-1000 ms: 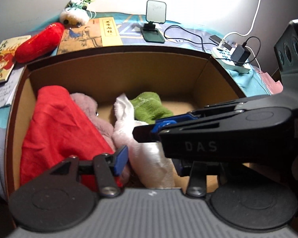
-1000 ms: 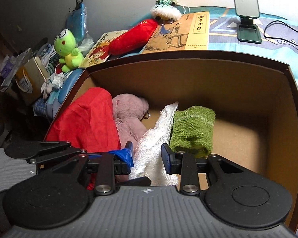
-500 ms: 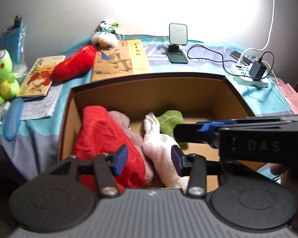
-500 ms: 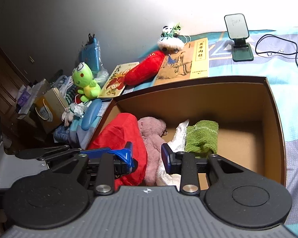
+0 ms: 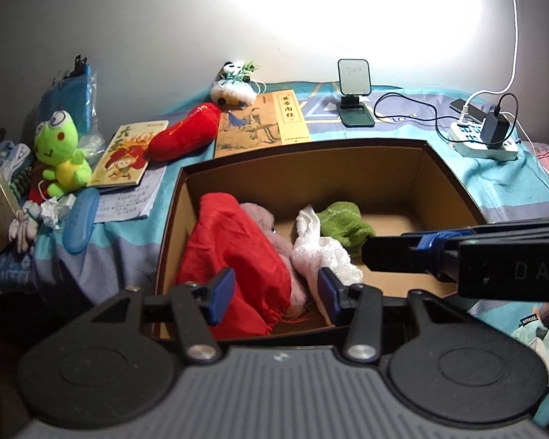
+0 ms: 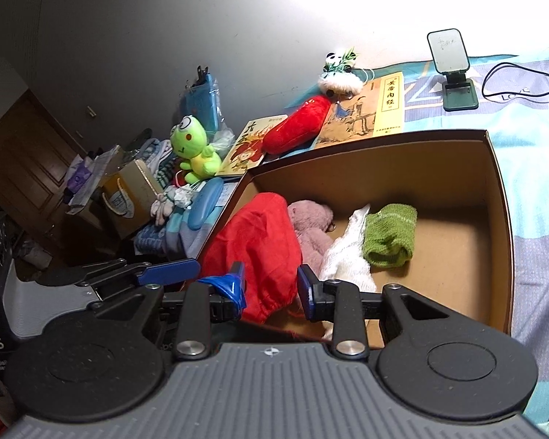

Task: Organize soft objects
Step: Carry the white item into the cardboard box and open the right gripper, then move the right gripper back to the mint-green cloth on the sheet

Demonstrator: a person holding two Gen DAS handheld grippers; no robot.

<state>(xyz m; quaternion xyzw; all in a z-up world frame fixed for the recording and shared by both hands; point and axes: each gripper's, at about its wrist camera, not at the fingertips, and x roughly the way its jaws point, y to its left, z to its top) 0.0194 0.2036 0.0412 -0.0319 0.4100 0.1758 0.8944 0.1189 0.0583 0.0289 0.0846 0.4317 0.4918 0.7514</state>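
Observation:
An open cardboard box (image 5: 439,168) on the bed holds a red cloth (image 5: 234,241), a pink plush (image 5: 260,216), a white towel (image 5: 318,252) and a green cloth (image 5: 342,223). My left gripper (image 5: 274,294) hangs over the box's near edge, its jaws opening with nothing between them. My right gripper (image 6: 271,287) is open and empty above the red cloth (image 6: 260,241); in the left wrist view it reaches in from the right. Outside the box lie a green frog plush (image 5: 60,150), a red chili plush (image 5: 185,133) and a panda plush (image 5: 234,86).
Two books (image 5: 263,120) lie behind the box. A phone stand (image 5: 353,91), a power strip (image 5: 483,141) with cables and a blue case (image 5: 80,221) are on the blue bedspread. Bags and clutter (image 6: 128,186) stand left of the bed, before a wooden door.
Both grippers have drawn back and up out of the box, so more of the bed shows. The left jaws stand a little wider. The things in the box have not moved.

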